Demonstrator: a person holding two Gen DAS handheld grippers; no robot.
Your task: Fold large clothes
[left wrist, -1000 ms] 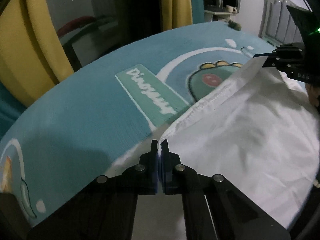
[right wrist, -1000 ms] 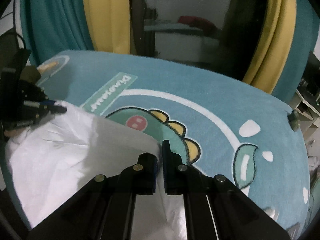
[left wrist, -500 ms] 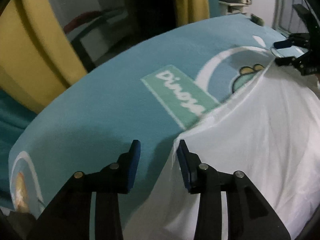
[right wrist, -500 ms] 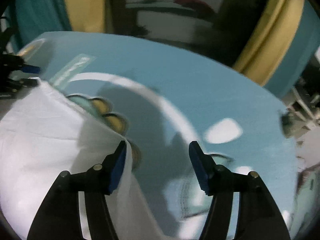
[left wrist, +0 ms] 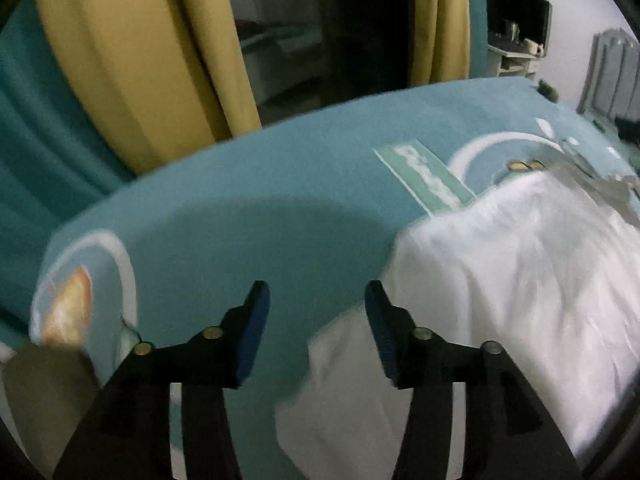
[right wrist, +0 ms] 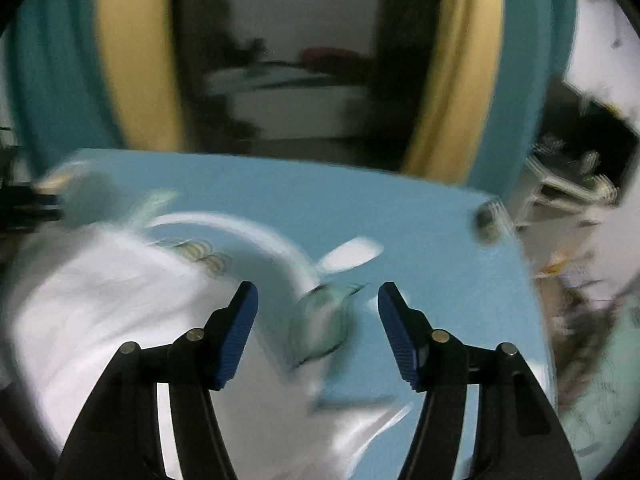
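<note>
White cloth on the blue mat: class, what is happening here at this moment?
A person with a gripper in each hand is folding a white garment on a blue dinosaur mat. Both the left gripper and the right gripper are open and empty. The garment lies on the mat, free of both. Both views are blurred, so the grippers seem to be moving.

White garment (left wrist: pixel 520 264), teal blanket (left wrist: pixel 248 208) with white arcs, yellow and teal curtains (left wrist: pixel 120 64), blue finger pads (right wrist: pixel 240 332)
</note>
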